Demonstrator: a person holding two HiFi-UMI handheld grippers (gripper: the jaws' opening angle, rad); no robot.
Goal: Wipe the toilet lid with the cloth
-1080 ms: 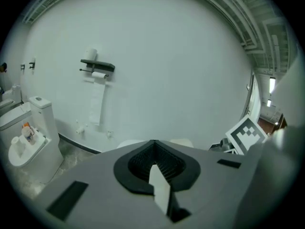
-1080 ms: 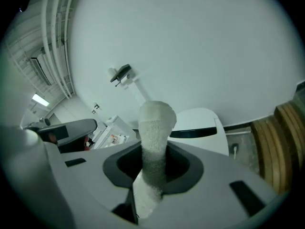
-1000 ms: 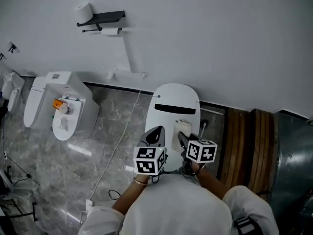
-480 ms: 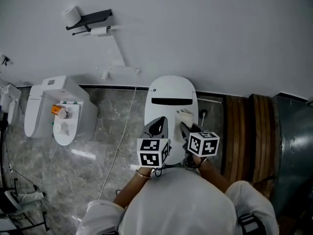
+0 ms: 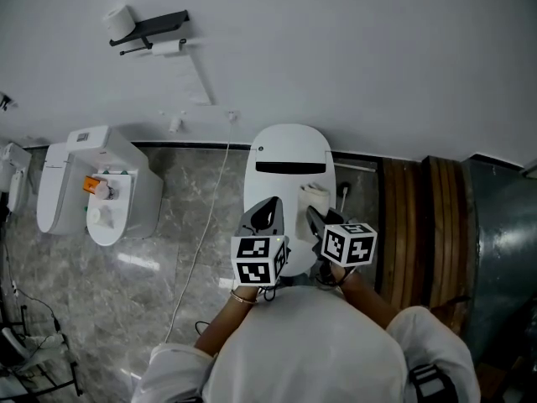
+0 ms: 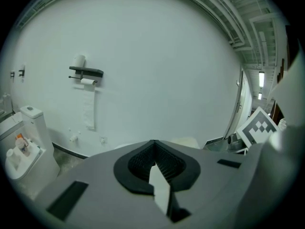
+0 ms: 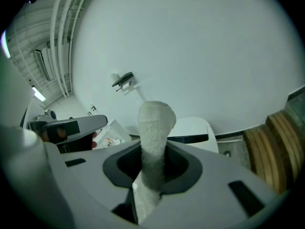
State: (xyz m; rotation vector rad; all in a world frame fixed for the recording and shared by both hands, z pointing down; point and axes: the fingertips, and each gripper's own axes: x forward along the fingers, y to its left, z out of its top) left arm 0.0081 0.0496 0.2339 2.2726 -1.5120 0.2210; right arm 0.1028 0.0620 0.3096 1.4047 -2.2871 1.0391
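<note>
The white toilet lid [image 5: 284, 162] lies shut below me, with a dark slot across its far end. My right gripper [image 5: 314, 215] hovers over the lid's right side, shut on a rolled pale cloth [image 5: 316, 198] that sticks out past its jaws. In the right gripper view the cloth [image 7: 155, 128] stands up between the jaws, with the toilet lid [image 7: 196, 127] behind it. My left gripper [image 5: 267, 215] hangs over the lid's left side. Its jaws are shut with nothing between them, as the left gripper [image 6: 153, 162] shows in its own view.
A second toilet [image 5: 99, 193] with small bottles on it stands at the left. A paper holder [image 5: 148, 27] is fixed high on the white wall. A white cable [image 5: 210, 225] runs across the marble floor. Wooden slats [image 5: 411, 225] and a metal panel flank the right.
The head view has shifted, so the toilet sits higher in the picture. The right gripper has lifted slightly with the cloth still clamped. The left gripper has kept its place.
</note>
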